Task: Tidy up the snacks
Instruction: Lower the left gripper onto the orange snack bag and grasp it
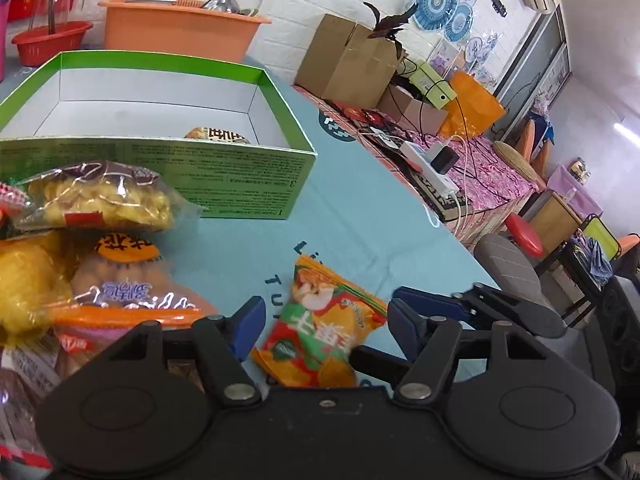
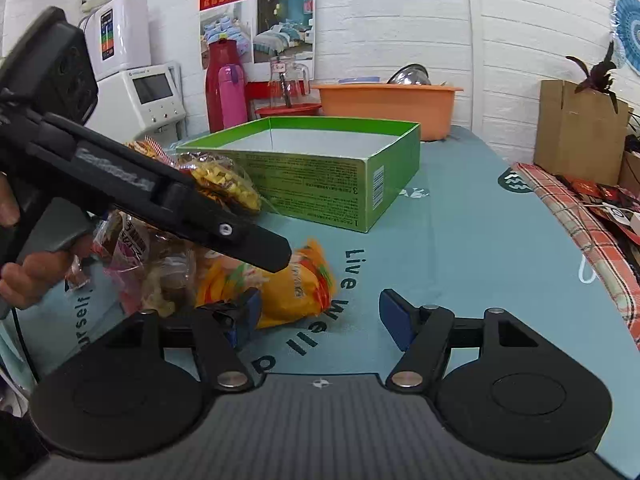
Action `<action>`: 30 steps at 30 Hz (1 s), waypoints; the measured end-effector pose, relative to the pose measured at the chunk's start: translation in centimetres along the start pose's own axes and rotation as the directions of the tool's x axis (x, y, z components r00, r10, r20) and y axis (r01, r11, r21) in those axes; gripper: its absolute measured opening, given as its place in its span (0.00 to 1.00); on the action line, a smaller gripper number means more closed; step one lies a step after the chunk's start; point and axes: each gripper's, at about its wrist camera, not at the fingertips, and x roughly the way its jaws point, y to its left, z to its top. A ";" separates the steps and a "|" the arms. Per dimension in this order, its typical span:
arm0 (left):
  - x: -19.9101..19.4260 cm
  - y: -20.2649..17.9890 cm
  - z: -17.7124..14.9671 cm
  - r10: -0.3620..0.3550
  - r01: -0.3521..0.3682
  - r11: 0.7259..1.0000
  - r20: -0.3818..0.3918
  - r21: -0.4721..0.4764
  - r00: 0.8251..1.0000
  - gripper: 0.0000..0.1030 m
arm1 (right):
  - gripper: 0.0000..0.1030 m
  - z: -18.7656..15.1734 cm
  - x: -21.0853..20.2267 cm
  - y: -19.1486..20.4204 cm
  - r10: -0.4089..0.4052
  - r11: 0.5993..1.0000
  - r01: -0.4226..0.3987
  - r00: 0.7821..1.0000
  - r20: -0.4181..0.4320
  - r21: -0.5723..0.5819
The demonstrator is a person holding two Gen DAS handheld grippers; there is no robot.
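Observation:
An orange-and-green snack packet (image 1: 324, 328) lies on the blue tablecloth. My left gripper (image 1: 325, 320) straddles it, jaws wide, and the blue pads (image 1: 252, 320) stand close beside the packet without clearly pressing it. In the right wrist view the left gripper (image 2: 276, 258) reaches in from the left, over the same packet (image 2: 296, 292). My right gripper (image 2: 322, 316) is open over bare cloth, just right of the packet. The green box (image 1: 224, 184) (image 2: 320, 184) stands behind, with one snack (image 1: 218, 135) inside. A pile of bagged snacks (image 1: 100, 200) (image 2: 220, 180) lies to the left.
An orange basin (image 1: 176, 28) (image 2: 388, 104), a red bowl (image 1: 52, 42) and a glass jar stand behind the box. A red thermos (image 2: 218, 88) is at the back left. A cardboard box (image 1: 348, 60) and a power strip (image 1: 432, 168) sit beyond the table's right edge.

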 end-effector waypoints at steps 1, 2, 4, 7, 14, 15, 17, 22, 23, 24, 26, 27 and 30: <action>-0.2 0.0 -0.2 -0.001 0.001 1.000 0.008 0.000 1.000 0.94 | 1.00 0.1 0.2 -0.1 0.012 1.000 -0.012 1.000 -0.007 -0.001; -0.4 0.1 -0.3 -0.005 0.005 1.000 0.012 -0.003 1.000 0.94 | 1.00 0.3 0.4 -0.2 0.025 1.000 -0.025 1.000 -0.008 0.004; -0.2 0.5 -0.3 -0.005 0.005 1.000 0.011 -0.010 1.000 0.94 | 1.00 0.5 0.6 -0.4 0.060 0.998 -0.060 0.998 -0.006 0.028; 0.9 0.3 -0.1 -0.007 0.007 1.000 -0.012 0.009 1.000 0.80 | 0.99 0.5 0.9 -0.3 0.087 0.996 -0.087 0.996 -0.018 0.036; 4.1 -1.0 0.8 -0.109 0.110 0.994 -0.039 0.019 0.993 0.68 | 0.79 -0.3 -0.3 -0.2 0.077 0.996 -0.074 0.996 -0.042 0.059; 4.3 -1.0 0.9 -0.107 0.108 0.994 -0.047 0.012 0.993 0.68 | 0.80 -0.4 -0.4 -0.3 0.067 0.996 -0.064 0.997 -0.041 0.066; 3.5 -0.9 0.9 -0.107 0.107 0.994 -0.040 0.008 0.993 0.74 | 0.85 -0.5 -0.6 -0.3 0.046 0.996 -0.043 0.998 -0.045 0.080; 0.2 -0.3 0.4 -0.059 0.058 0.998 0.018 0.010 0.998 1.00 | 1.00 -0.7 -0.7 -0.6 0.058 0.992 -0.054 0.998 -0.033 0.110; 0.1 -0.1 0.2 -0.058 0.058 0.998 0.006 0.003 0.998 1.00 | 1.00 -0.7 -0.5 -0.5 0.063 0.992 -0.060 0.997 -0.031 0.107; 0.4 0.1 0.0 -0.066 0.066 0.998 -0.020 -0.005 0.998 1.00 | 1.00 -0.7 -0.3 -0.4 0.063 0.993 -0.060 0.998 -0.031 0.104; 0.7 -0.2 -0.3 -0.062 0.063 0.998 -0.030 0.032 0.998 1.00 | 1.00 -0.7 -0.1 -0.1 0.070 0.993 -0.067 0.997 -0.028 0.093; 1.0 -0.6 -0.3 -0.054 0.056 0.997 -0.037 0.052 0.998 1.00 | 1.00 -0.7 0.1 0.1 0.073 0.993 -0.071 0.997 -0.026 0.090; 2.0 -1.4 -0.6 -0.069 0.073 0.994 -0.061 0.076 0.996 1.00 | 1.00 -0.6 0.2 0.4 0.060 0.996 -0.058 0.998 -0.028 0.068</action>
